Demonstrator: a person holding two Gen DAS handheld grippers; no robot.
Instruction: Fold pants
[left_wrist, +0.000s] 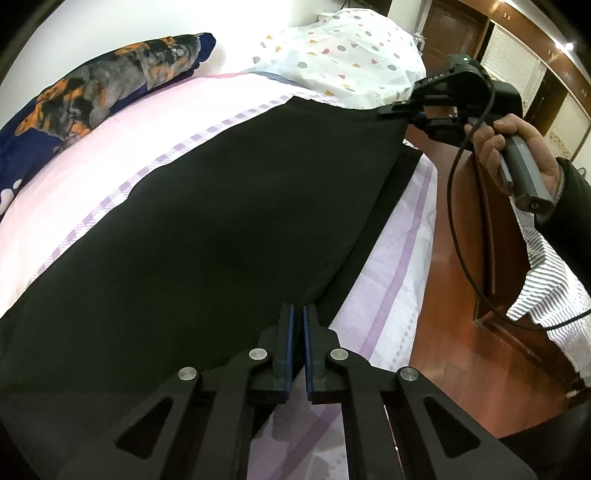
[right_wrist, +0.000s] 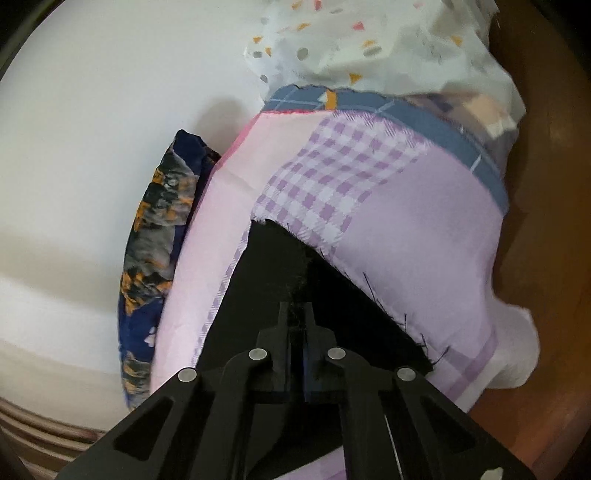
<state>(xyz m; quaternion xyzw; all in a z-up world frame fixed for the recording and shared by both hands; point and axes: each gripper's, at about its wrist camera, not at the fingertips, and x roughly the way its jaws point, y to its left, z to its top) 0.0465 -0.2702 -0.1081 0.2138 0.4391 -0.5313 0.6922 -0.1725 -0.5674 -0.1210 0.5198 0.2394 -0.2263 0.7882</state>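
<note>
The black fabric pants (left_wrist: 207, 229) lay spread on the pink and lilac checked bed sheet (left_wrist: 110, 147). The left hand-held gripper (left_wrist: 298, 314) pinched their near edge at 6 o'clock; the right hand-held gripper (right_wrist: 296, 314) clenched the far frayed hem toward 2 o'clock.

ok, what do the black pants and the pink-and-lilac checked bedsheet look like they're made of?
Black pants: looks like a matte woven or knit cloth, no sheen; the cut end by the right gripper is frayed with loose threads. Exact fibre can't be told.
Pink-and-lilac checked bedsheet: thin, smooth, printed cloth, probably cotton or a blend; it shows soft creases and a faint sheen.
</note>
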